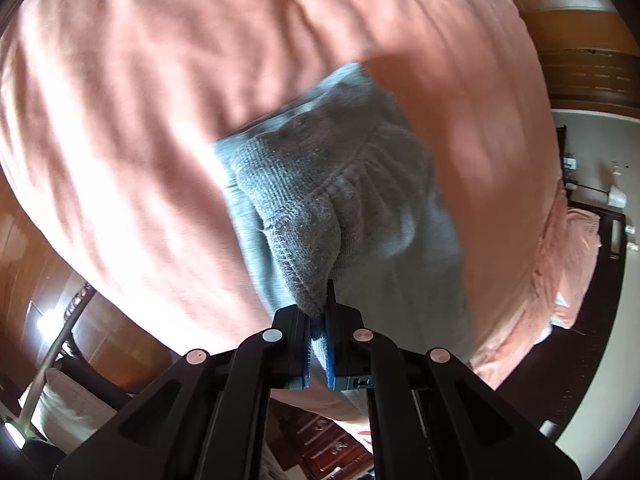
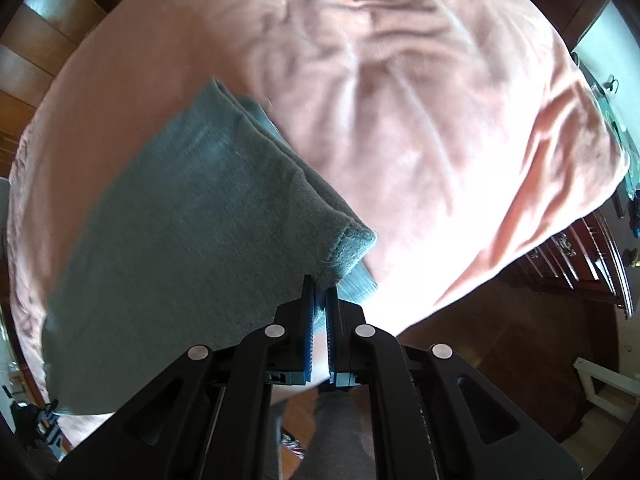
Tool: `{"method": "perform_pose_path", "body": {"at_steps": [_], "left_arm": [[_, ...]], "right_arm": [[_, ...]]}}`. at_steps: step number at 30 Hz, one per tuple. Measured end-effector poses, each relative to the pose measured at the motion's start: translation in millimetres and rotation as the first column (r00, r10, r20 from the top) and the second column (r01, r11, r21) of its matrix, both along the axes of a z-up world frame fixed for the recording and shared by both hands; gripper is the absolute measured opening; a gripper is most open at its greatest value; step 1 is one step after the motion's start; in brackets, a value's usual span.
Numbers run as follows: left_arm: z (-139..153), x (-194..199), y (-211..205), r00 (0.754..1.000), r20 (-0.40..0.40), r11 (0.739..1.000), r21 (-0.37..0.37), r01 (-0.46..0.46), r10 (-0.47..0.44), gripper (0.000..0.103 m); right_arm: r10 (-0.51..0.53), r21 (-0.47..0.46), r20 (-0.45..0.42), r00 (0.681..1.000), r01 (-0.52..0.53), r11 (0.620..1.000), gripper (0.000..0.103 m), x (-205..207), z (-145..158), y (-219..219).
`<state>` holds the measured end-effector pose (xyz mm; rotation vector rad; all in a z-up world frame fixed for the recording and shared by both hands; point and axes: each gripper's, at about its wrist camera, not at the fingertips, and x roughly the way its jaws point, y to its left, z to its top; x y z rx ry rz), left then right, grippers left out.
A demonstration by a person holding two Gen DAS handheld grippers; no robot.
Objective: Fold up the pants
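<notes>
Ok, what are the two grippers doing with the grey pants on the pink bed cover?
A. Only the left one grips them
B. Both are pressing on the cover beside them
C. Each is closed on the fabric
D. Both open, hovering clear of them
C. The left gripper pinches a stitched edge of the grey pants, and the right gripper has grey fabric clamped between its blue pads, above the pink bed cover.

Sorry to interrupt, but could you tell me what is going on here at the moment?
A person is folding grey-green pants on a bed covered with a pink sheet. The left gripper is shut on the elastic waistband end, lifting it off the sheet. The right gripper is shut on another edge of the pants. Much of the garment lies doubled on the bed, so the fold is under way.
</notes>
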<state>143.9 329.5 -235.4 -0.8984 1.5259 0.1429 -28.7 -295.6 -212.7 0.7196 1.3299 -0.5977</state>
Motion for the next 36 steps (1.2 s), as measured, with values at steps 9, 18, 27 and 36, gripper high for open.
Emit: {"method": "perform_pose_path", "body": {"at_steps": [9, 18, 27, 36], "left_arm": [[-30.3, -12.5, -6.2, 0.995, -0.038, 0.987, 0.126, 0.099, -0.095, 0.004], [-64.0, -5.8, -30.2, 0.968, -0.097, 0.923, 0.292, 0.251, -0.233, 0.005], [-54.9, 10.1, -42.9, 0.926, -0.143, 0.857, 0.350, 0.378, -0.350, 0.016], [-19.3, -3.5, -40.5, 0.896, -0.107, 0.773, 0.467, 0.429, -0.432, 0.030]], "right_arm": [[0.040, -0.037, -0.082, 0.996, -0.043, 0.998, 0.005, -14.8, -38.4, 11.7], [0.156, -0.133, -0.209, 0.965, -0.186, 0.973, 0.005, -5.9, -89.9, 35.5], [0.091, -0.102, -0.197, 0.976, -0.113, 0.988, 0.037, -12.8, -80.9, 13.5], [0.136, -0.158, -0.157, 0.978, -0.161, 0.974, 0.047, -23.0, -56.0, 11.0]]}}
